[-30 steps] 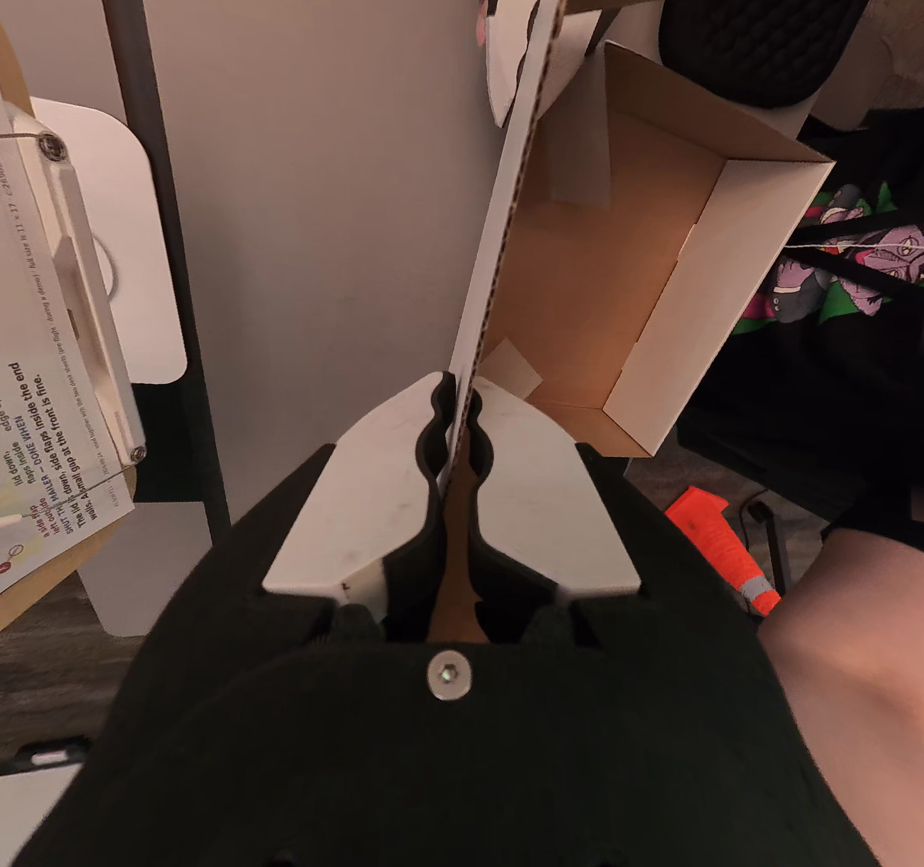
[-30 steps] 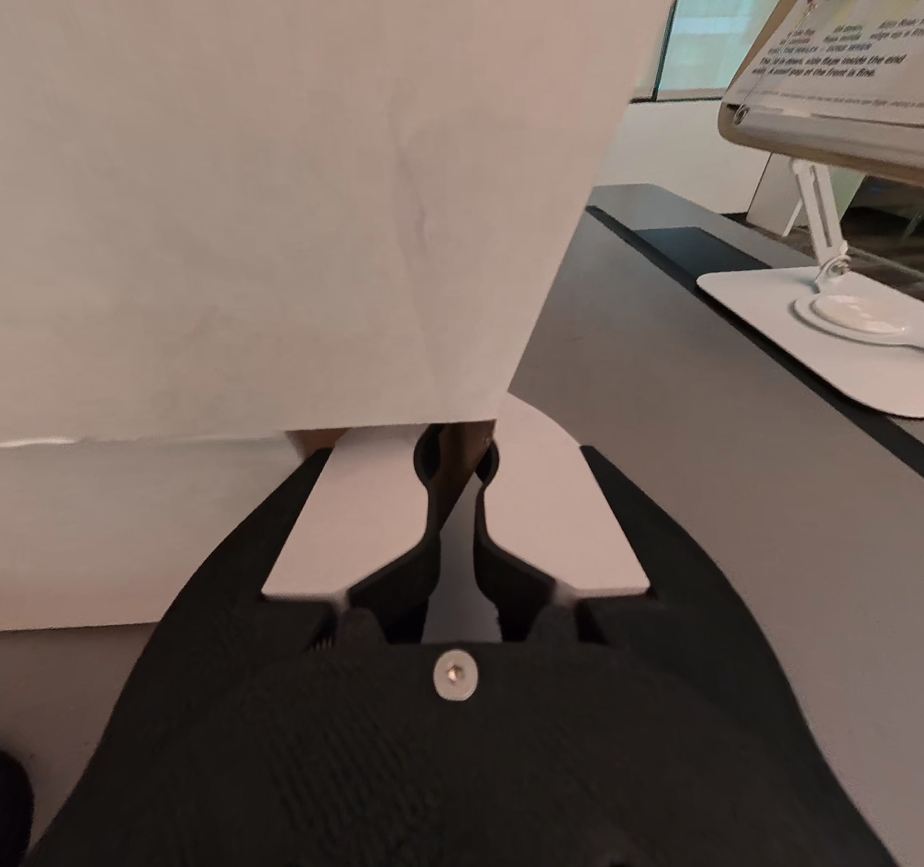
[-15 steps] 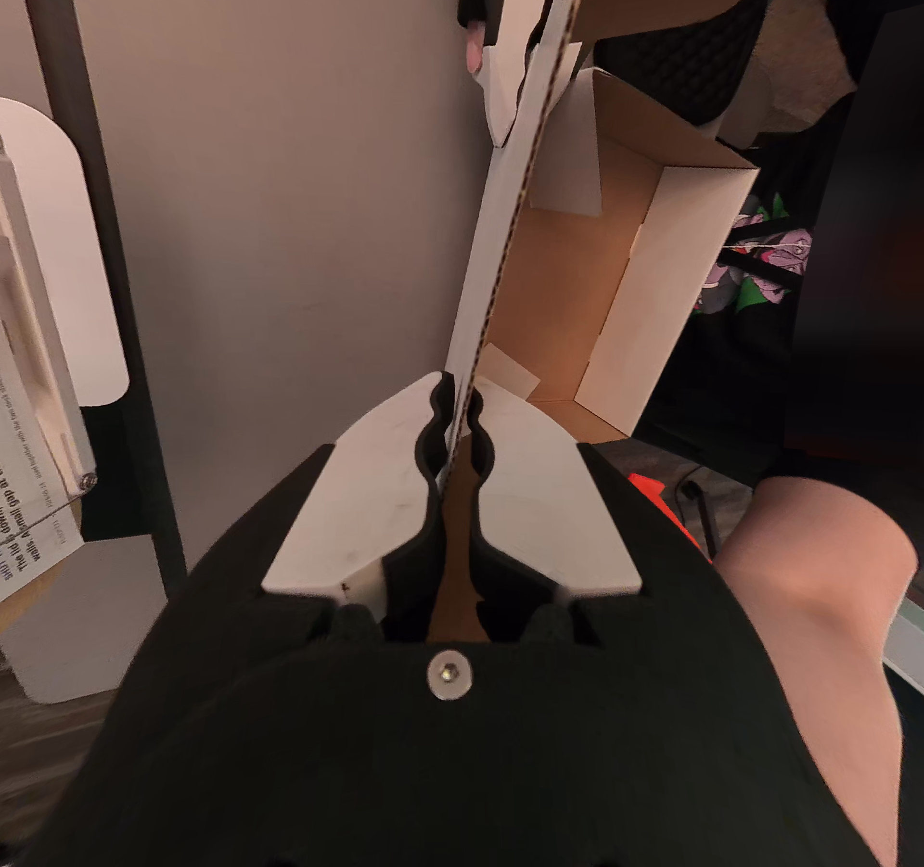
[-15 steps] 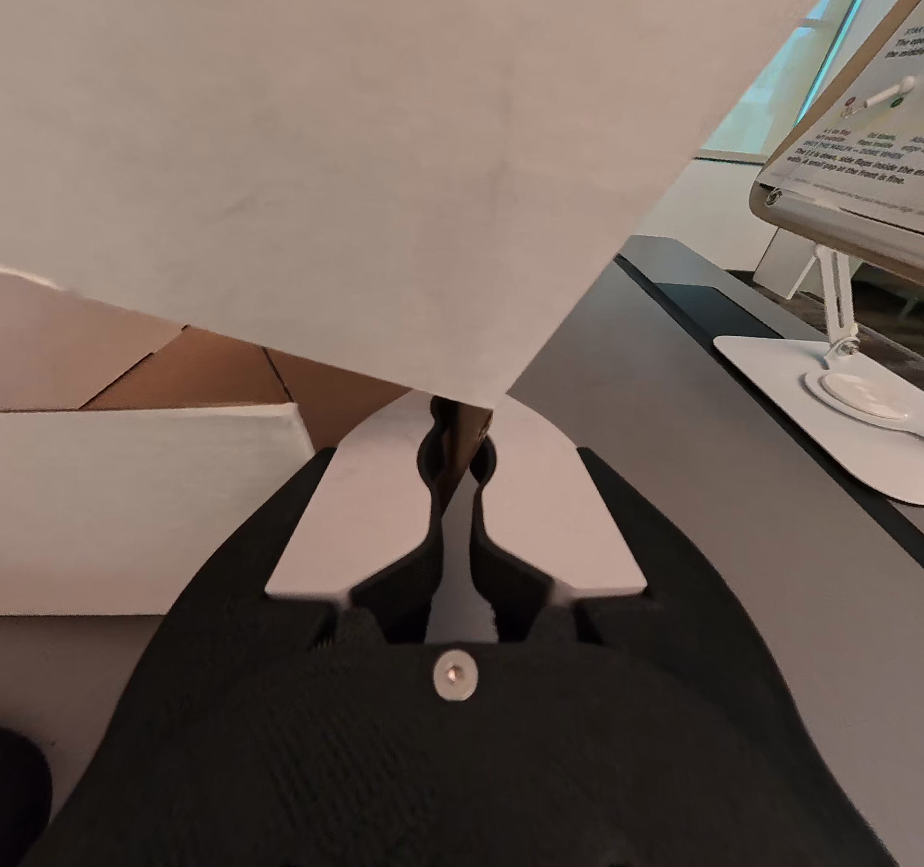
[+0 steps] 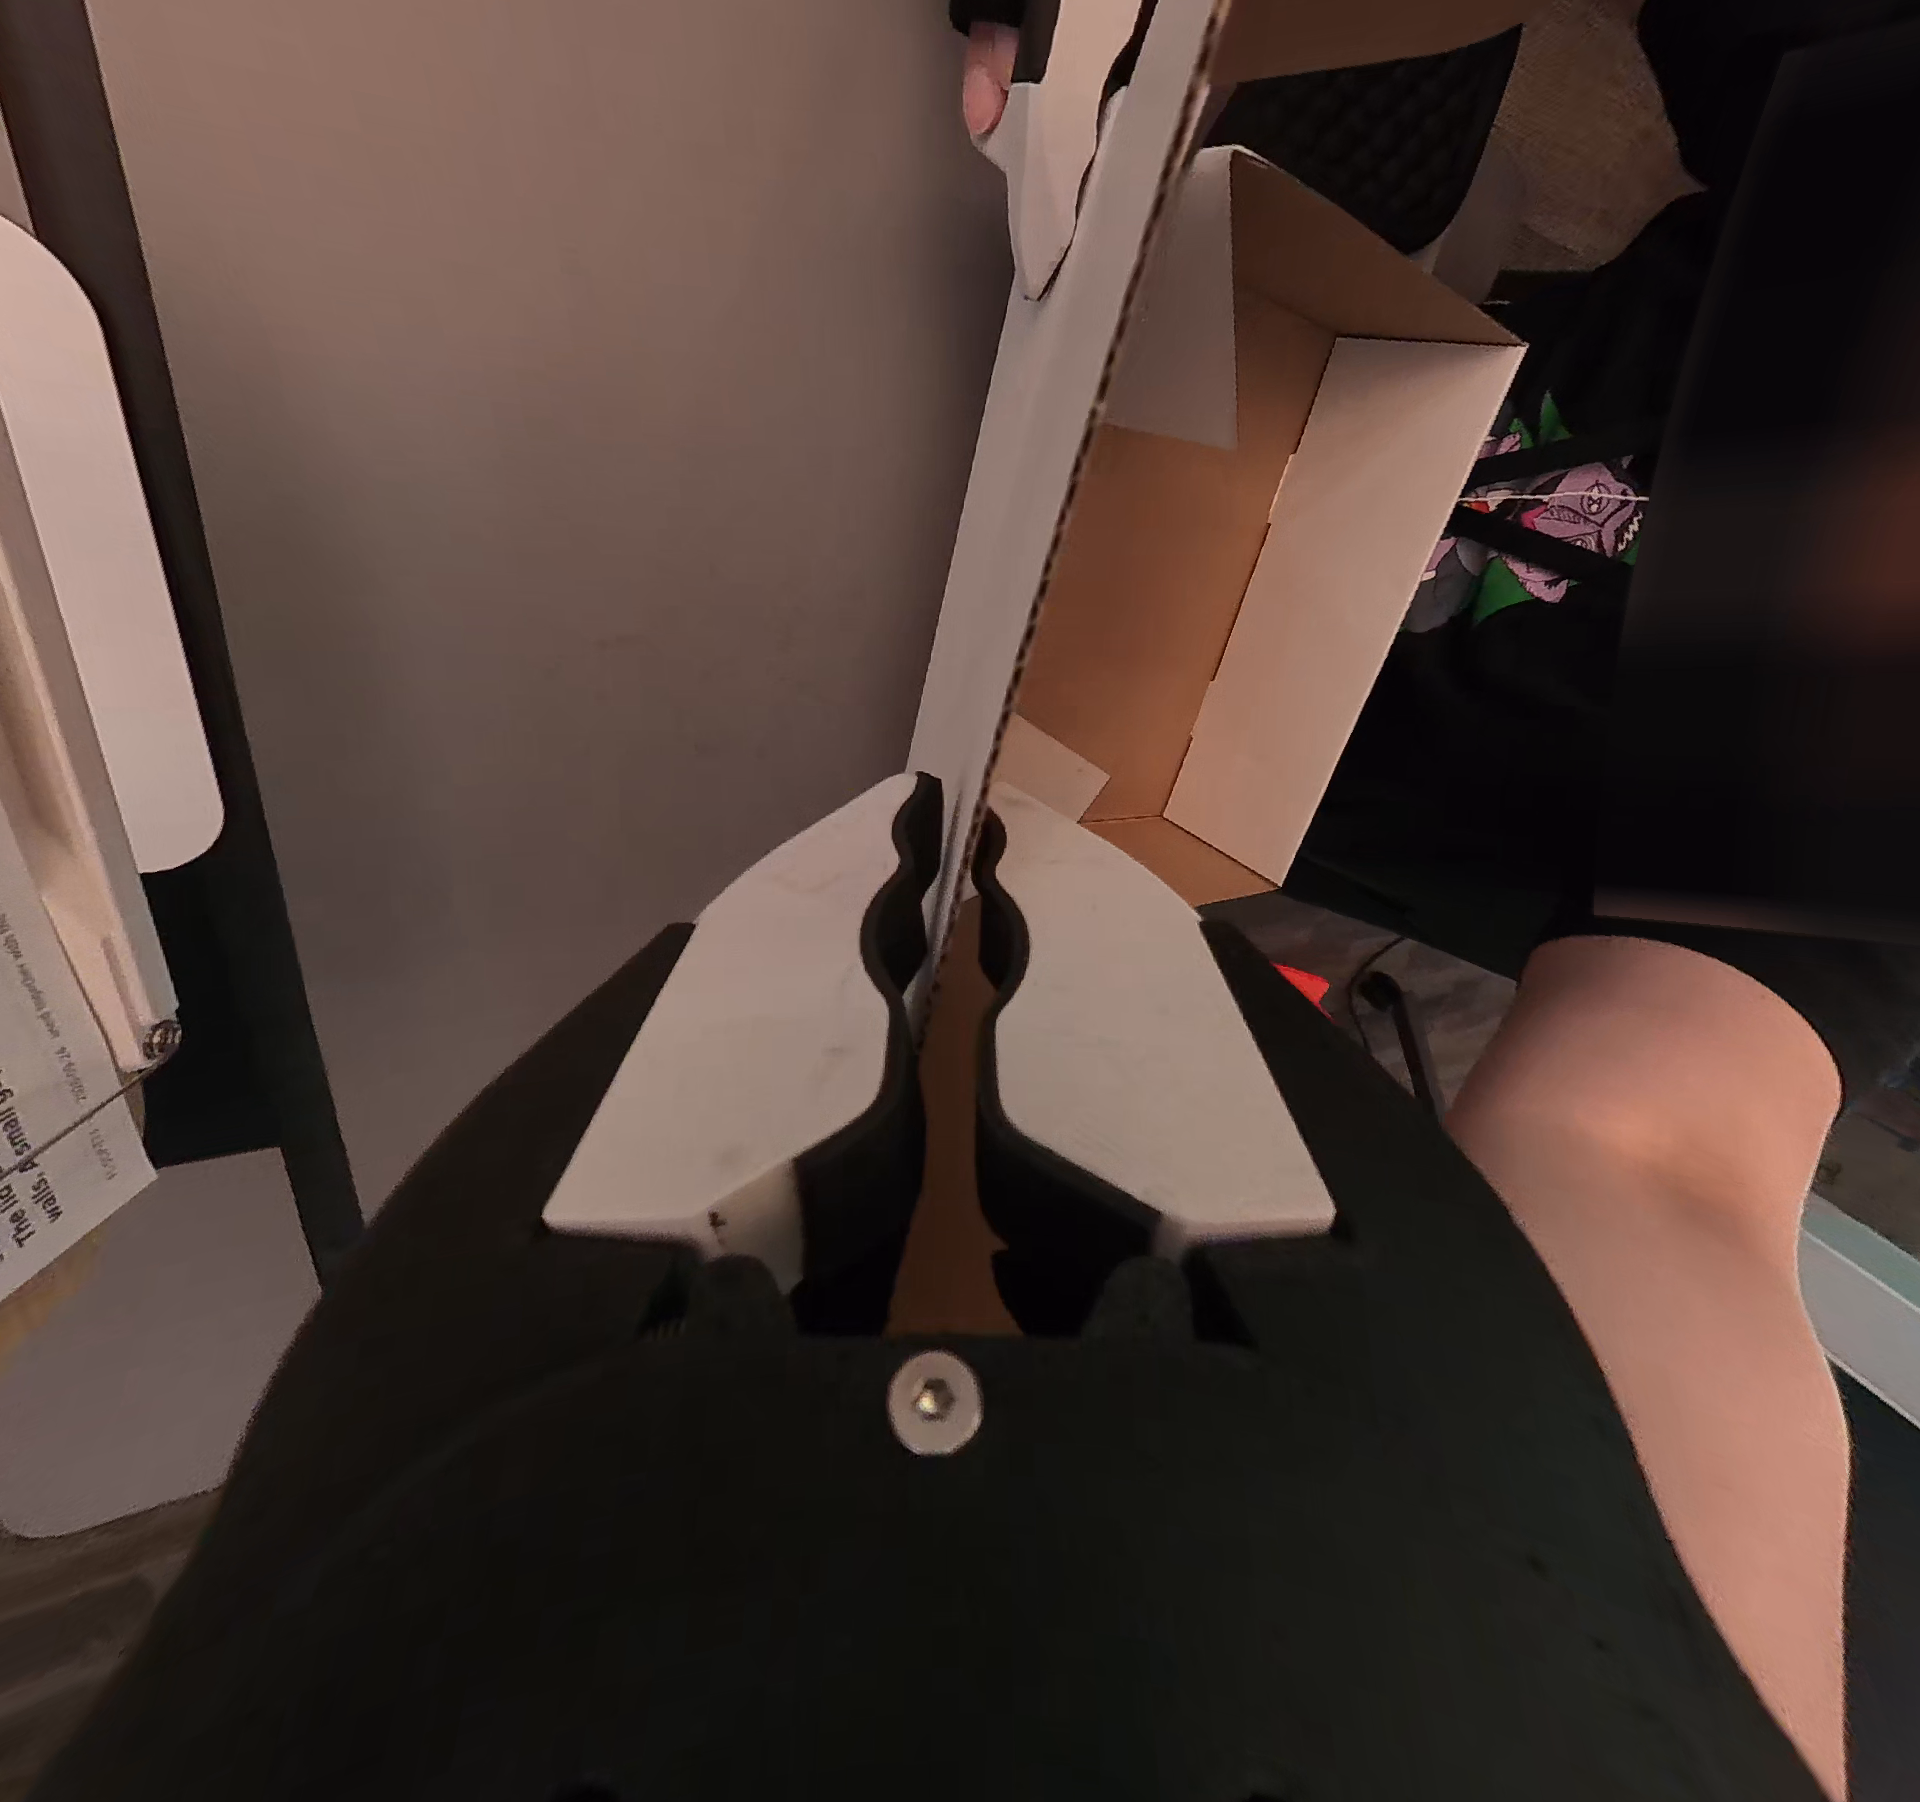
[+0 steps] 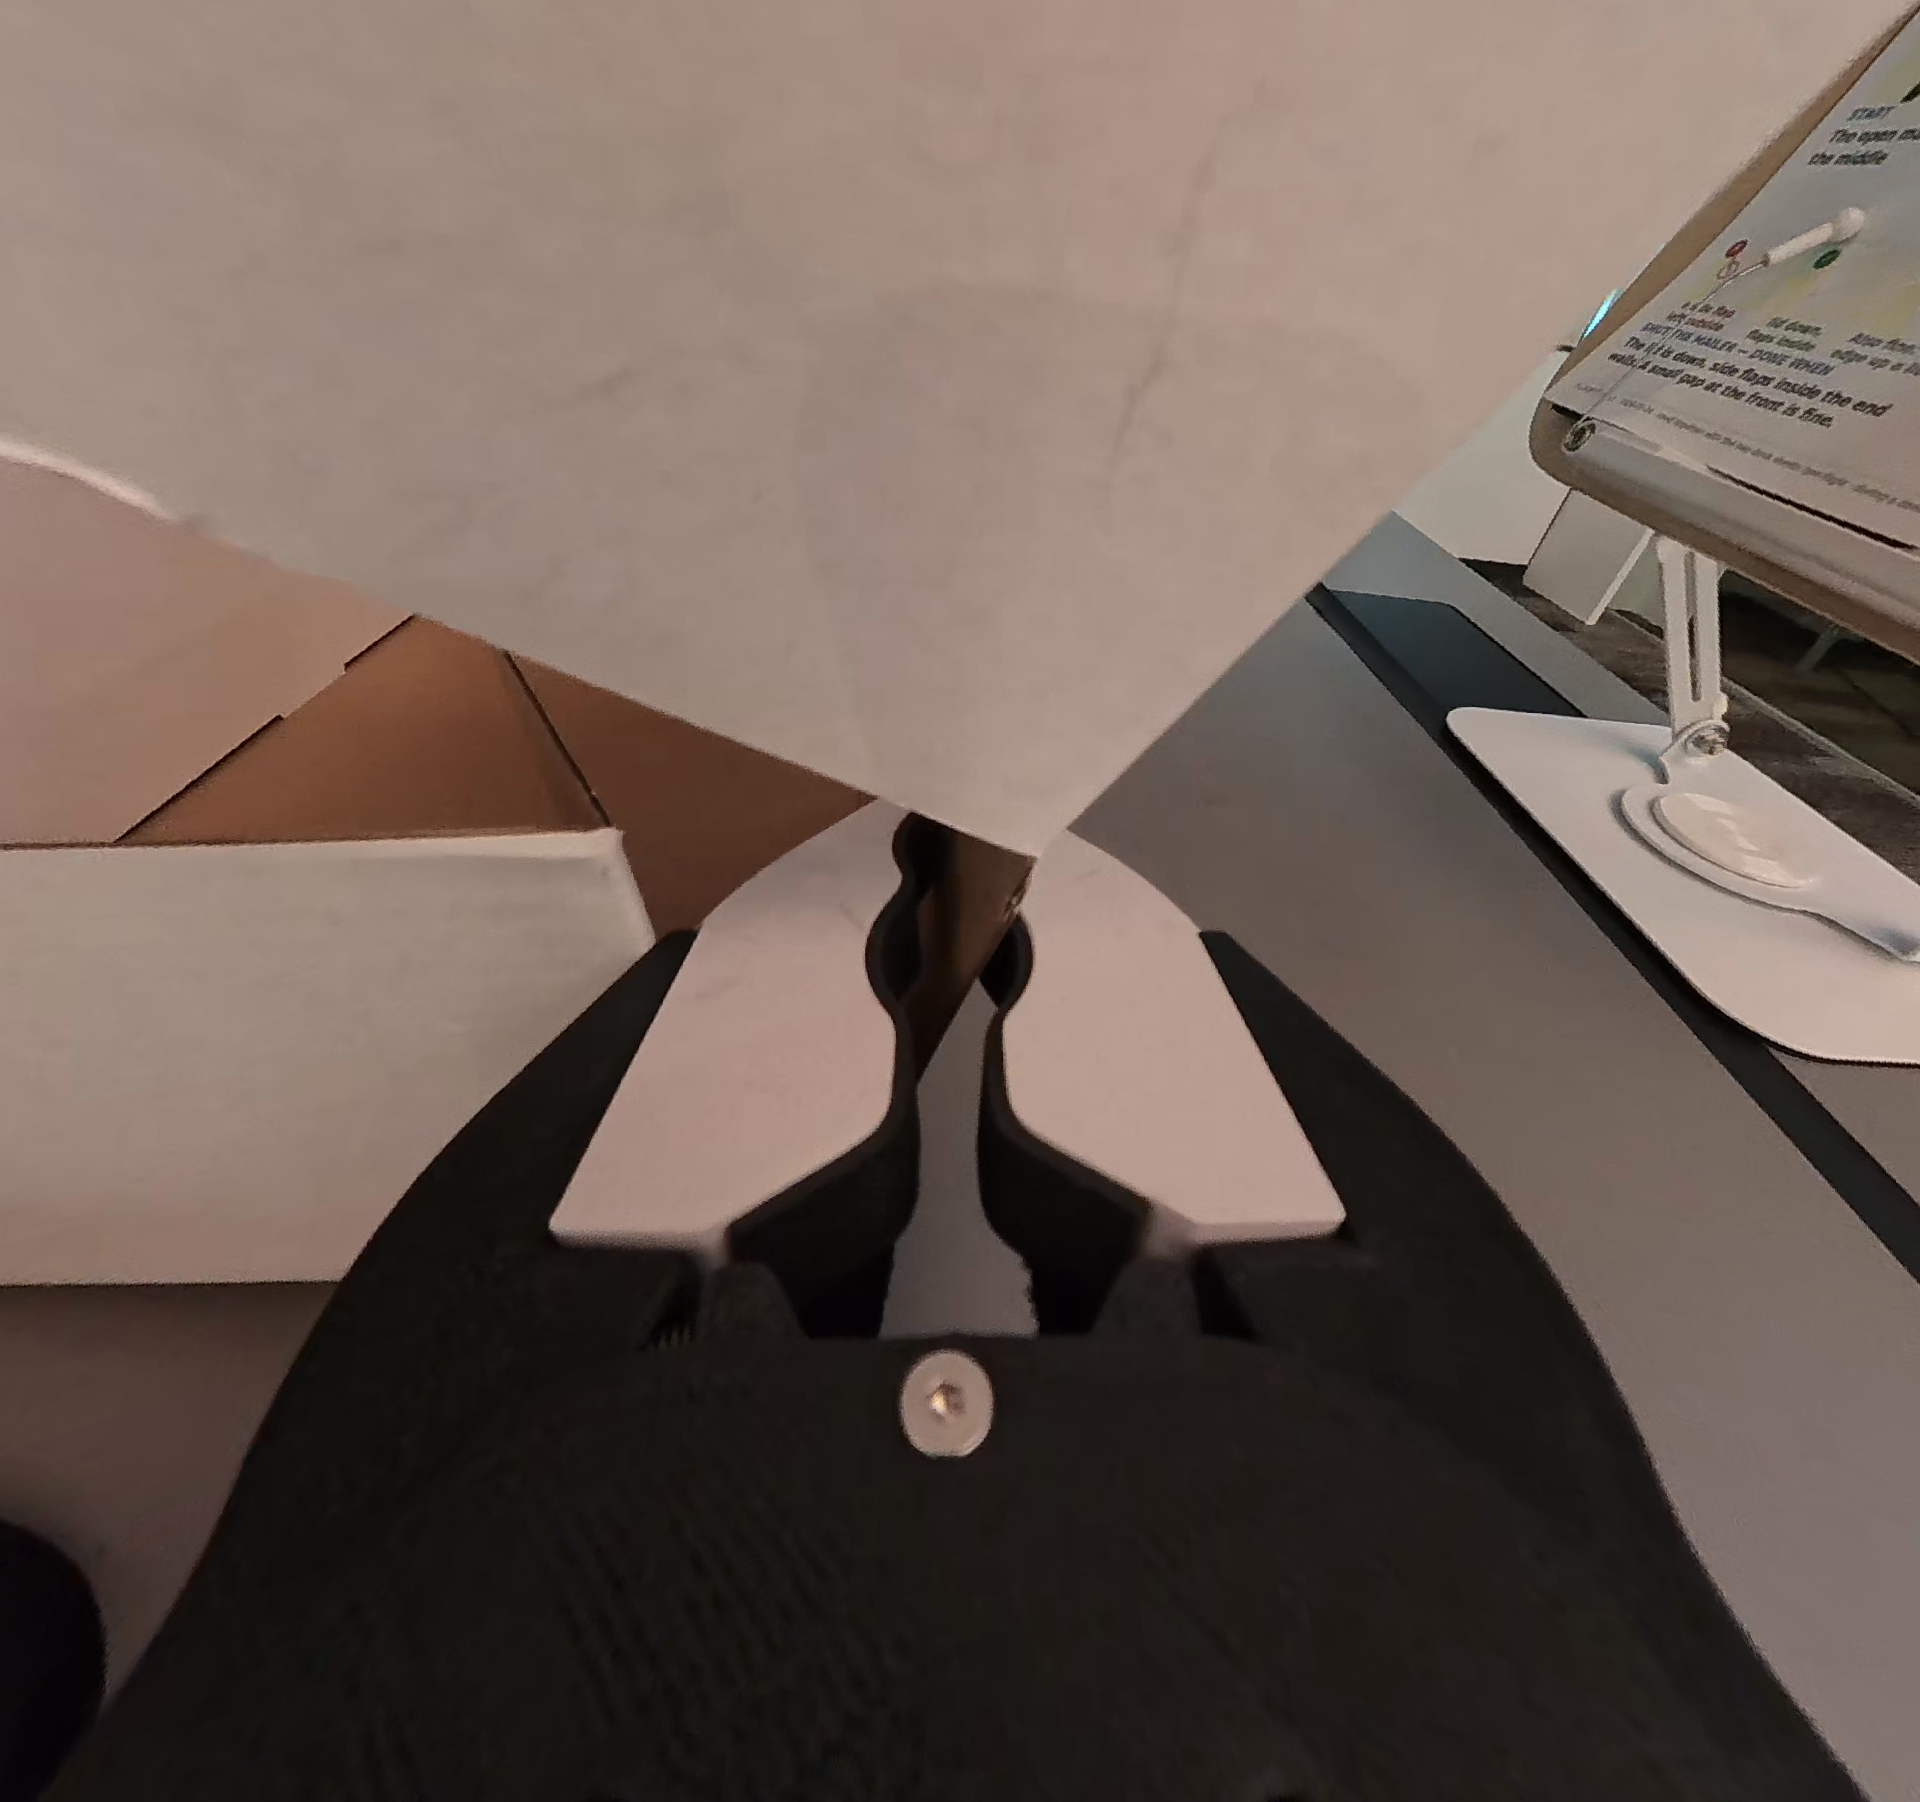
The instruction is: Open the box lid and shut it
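Note:
A white cardboard box (image 5: 1340, 547) with a brown inside stands open on the grey table (image 5: 520, 402). Its lid (image 5: 1049, 464) is raised and seen edge-on in the left wrist view. My left gripper (image 5: 954, 817) is shut on the lid's near corner. My right gripper (image 6: 961, 869) is shut on the lid's other corner; the lid's white outer face (image 6: 831, 298) fills the top of the right wrist view. The box's front wall (image 6: 291, 1046) and brown inside (image 6: 364, 755) show below the lid. The other gripper (image 5: 1049, 163) shows at the lid's far end.
A white stand with a printed instruction card (image 6: 1745, 318) sits on the table to the right, its base (image 6: 1704, 869) near the black strip (image 6: 1558, 744). The stand also shows at the left (image 5: 94, 609). A person's knee (image 5: 1621, 1181) is at the right.
Both grippers have lifted the lid higher, from nearly shut to well open. The box's brown inside has come into the right wrist view. Both stay shut on the lid.

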### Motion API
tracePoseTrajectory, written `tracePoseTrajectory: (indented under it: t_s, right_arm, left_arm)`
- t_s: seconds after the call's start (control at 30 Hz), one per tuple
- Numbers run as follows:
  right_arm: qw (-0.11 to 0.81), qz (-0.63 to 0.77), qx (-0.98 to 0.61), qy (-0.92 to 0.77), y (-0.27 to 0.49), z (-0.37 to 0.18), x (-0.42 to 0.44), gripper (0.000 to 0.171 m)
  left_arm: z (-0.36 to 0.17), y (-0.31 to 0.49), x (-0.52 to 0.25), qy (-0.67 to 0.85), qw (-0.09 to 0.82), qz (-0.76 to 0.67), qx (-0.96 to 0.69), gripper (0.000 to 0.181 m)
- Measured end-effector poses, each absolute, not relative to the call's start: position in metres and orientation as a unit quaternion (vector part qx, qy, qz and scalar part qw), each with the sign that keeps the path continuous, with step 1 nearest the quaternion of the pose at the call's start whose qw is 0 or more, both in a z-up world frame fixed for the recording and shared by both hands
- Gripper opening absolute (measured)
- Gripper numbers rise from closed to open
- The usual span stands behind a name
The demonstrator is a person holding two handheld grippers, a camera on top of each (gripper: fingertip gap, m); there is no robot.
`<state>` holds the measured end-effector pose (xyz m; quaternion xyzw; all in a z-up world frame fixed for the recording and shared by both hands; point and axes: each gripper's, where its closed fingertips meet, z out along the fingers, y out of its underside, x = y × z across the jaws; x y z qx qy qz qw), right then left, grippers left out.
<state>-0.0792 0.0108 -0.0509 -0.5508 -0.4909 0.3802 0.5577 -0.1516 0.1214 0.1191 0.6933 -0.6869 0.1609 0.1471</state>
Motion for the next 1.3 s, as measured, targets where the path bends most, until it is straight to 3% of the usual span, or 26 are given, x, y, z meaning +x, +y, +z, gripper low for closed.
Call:
tracePoseTrajectory:
  t_s: [0.37, 0.47, 0.7, 0.9, 1.0, 1.1, 1.3]
  right_arm:
    - [0.561, 0.377, -0.566, -0.472, 0.021, -0.056, -0.075, 0.007]
    - [0.584, 0.368, -0.572, -0.442, 0.033, -0.052, -0.064, 0.009]
    - [0.601, 0.314, -0.605, -0.418, 0.054, -0.058, -0.043, 0.018]
    - [0.586, 0.278, -0.633, -0.422, 0.061, -0.072, -0.038, 0.030]
    - [0.591, 0.258, -0.637, -0.422, 0.063, -0.073, -0.035, 0.035]
    - [0.601, 0.240, -0.642, -0.411, 0.067, -0.067, -0.030, 0.038]
    - [0.598, 0.172, -0.663, -0.416, 0.072, -0.069, -0.018, 0.042]
  left_arm:
    - [0.121, 0.120, -0.149, -0.690, 0.124, 0.158, 0.696, 0.009]
    - [0.132, 0.118, -0.143, -0.705, 0.069, 0.153, 0.689, 0.022]
    - [0.216, 0.115, -0.132, -0.704, -0.202, 0.192, 0.653, 0.049]
    - [0.268, 0.102, -0.183, -0.577, -0.498, 0.198, 0.616, 0.077]
    - [0.243, 0.096, -0.222, -0.492, -0.591, 0.187, 0.611, 0.080]
    - [0.189, 0.094, -0.243, -0.415, -0.597, 0.212, 0.653, 0.095]
    - [0.096, 0.111, -0.234, -0.327, -0.582, 0.159, 0.728, 0.103]
